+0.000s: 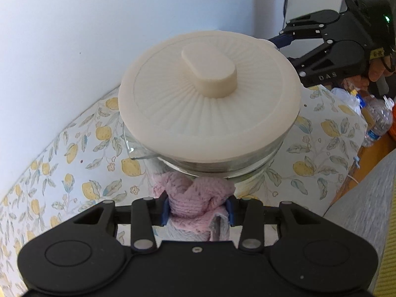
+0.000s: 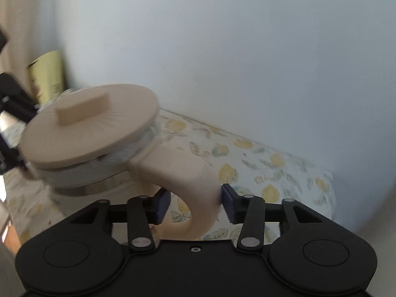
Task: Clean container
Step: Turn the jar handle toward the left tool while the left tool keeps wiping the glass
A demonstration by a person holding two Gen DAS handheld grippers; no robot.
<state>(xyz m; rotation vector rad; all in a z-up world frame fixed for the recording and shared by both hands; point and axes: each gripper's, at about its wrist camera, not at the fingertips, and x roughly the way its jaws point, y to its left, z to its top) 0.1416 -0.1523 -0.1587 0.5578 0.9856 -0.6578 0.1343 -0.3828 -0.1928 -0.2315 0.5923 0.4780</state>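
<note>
A glass container [image 1: 210, 165] with a cream ribbed lid [image 1: 210, 91] fills the left wrist view, tilted. My left gripper [image 1: 198, 209] is shut on a pink cloth [image 1: 195, 195], pressed against the glass just under the rim. In the right wrist view the same container [image 2: 99, 170] with its lid [image 2: 89, 128] is blurred at the left. Its curved cream handle [image 2: 188, 183] runs between the fingers of my right gripper [image 2: 195, 204]. The jaws stand wide and a gap shows on the left side of the handle. The right gripper also shows in the left wrist view [image 1: 287, 44].
A lemon-print tablecloth [image 1: 81, 163] covers the table against a pale wall [image 1: 74, 24]. Plastic bottles [image 1: 376, 118] and clutter lie at the right. A yellow-green carton [image 2: 47, 74] stands at the back left in the right wrist view.
</note>
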